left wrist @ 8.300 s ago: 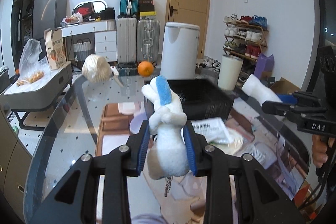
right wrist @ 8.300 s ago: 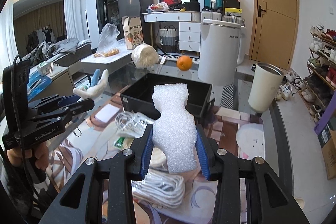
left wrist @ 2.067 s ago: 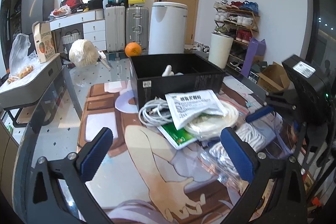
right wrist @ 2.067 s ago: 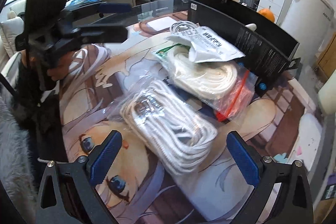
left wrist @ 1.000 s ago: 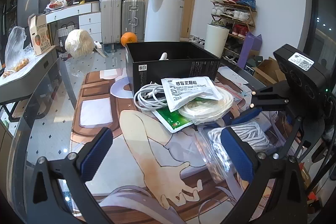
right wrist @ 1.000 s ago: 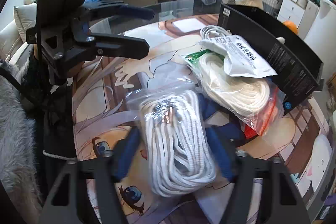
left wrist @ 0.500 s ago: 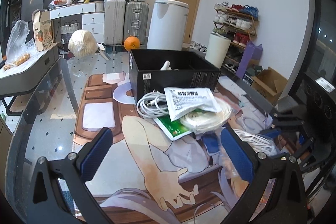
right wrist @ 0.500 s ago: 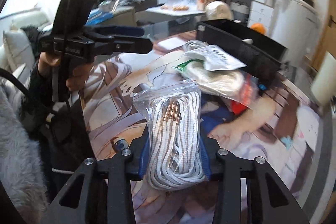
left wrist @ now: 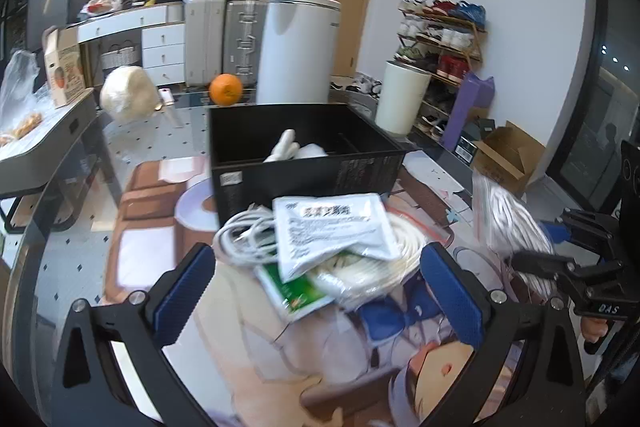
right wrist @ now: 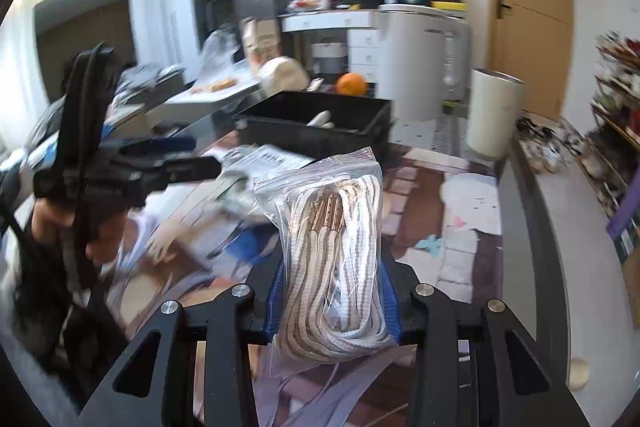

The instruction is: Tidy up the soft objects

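On a glass table (left wrist: 60, 267) spread with an illustrated mat (left wrist: 256, 355), the right gripper (right wrist: 333, 291) is clamped on a clear plastic bag of coiled white rope (right wrist: 336, 255), its blue-padded fingers (right wrist: 390, 291) pressing both sides of the bag, which is lifted above the mat. From the left wrist view, the same bag (left wrist: 508, 223) shows at the right edge, held up beside the pile. The left gripper (left wrist: 318, 285) hangs over the table with its fingers (left wrist: 182, 289) spread wide and nothing between them; in the right wrist view it appears blurred at the left (right wrist: 160, 163), held in a hand (right wrist: 44, 227). Between and just beyond those spread fingers lies a heap of soft goods: a white printed packet (left wrist: 332, 231) on top, a green-and-white packet (left wrist: 296, 291) beneath it, a loose white cable (left wrist: 244, 239) to the left, and another bagged coil of white cord (left wrist: 384, 267) under the packets. Just behind the heap stands an open black box (left wrist: 304, 171) with white soft items (left wrist: 292, 149) showing inside. Farther back on the table rest an orange (left wrist: 226, 89) and a pale round bundle (left wrist: 128, 97), well apart from the heap. Beyond the table stand a tall white bin (left wrist: 298, 47), suitcases (left wrist: 226, 39) and a shoe rack (left wrist: 440, 39).
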Demonstrator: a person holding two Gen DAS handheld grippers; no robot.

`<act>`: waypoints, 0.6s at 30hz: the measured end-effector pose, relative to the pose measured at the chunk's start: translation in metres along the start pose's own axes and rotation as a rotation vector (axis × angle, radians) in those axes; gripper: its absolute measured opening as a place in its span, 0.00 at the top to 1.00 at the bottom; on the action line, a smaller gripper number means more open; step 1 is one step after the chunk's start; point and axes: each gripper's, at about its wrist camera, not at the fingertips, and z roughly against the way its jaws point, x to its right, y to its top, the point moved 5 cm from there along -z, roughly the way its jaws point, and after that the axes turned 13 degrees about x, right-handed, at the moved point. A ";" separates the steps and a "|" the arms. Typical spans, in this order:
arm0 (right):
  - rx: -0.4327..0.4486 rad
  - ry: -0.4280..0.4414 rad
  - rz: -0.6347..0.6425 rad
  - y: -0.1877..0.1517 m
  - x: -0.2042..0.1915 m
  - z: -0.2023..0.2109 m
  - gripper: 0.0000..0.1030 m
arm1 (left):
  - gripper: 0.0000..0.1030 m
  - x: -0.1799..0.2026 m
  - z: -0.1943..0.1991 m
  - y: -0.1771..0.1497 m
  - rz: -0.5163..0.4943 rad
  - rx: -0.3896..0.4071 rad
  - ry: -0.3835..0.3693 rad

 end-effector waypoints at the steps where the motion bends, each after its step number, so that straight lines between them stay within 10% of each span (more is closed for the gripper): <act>1: 0.005 -0.014 -0.014 0.002 0.004 -0.002 0.61 | 0.00 0.002 -0.004 0.002 0.002 -0.002 -0.012; 18: 0.005 -0.028 -0.082 0.005 0.026 -0.017 0.61 | 0.00 0.007 -0.056 0.000 0.040 -0.117 -0.058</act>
